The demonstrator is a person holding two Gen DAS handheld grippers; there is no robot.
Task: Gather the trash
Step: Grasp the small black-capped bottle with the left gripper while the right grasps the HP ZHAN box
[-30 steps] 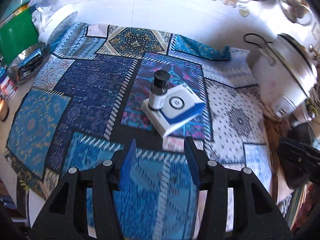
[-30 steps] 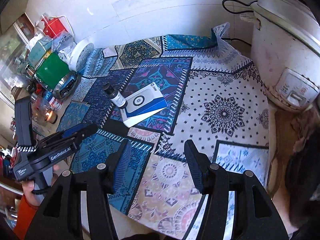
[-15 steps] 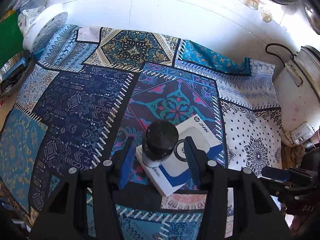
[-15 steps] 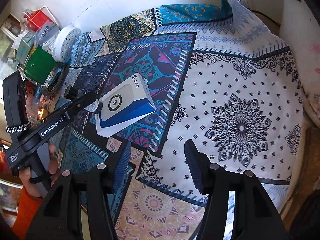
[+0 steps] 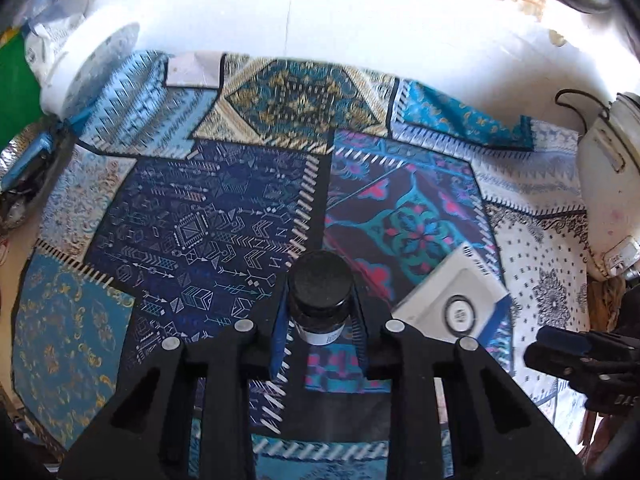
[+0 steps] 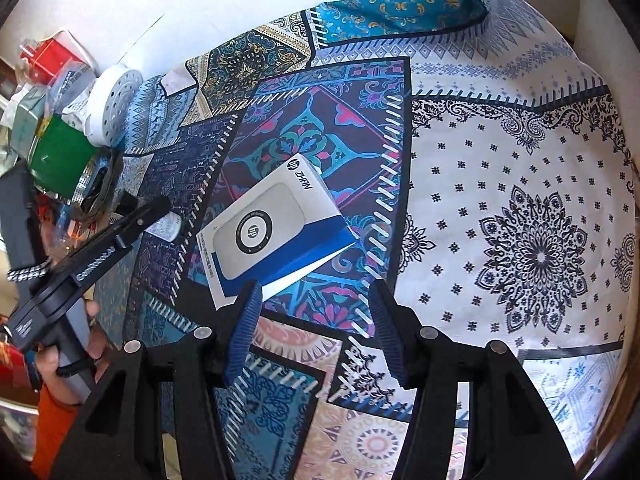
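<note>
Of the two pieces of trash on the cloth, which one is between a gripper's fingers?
The black-capped bottle, clamped upright between the left gripper's blue pads. The white-and-blue box lies flat on the patchwork cloth, ungripped, ahead of the open right gripper.

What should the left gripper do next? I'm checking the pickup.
Probably lift straight up: the left gripper looks shut on the small bottle, which stands beside the white and blue box. The right gripper hangs open.

Matt black-capped bottle [image 5: 320, 300], glossy cardboard box [image 6: 276, 228] — on printed patchwork cloth [image 6: 500, 200].
</note>
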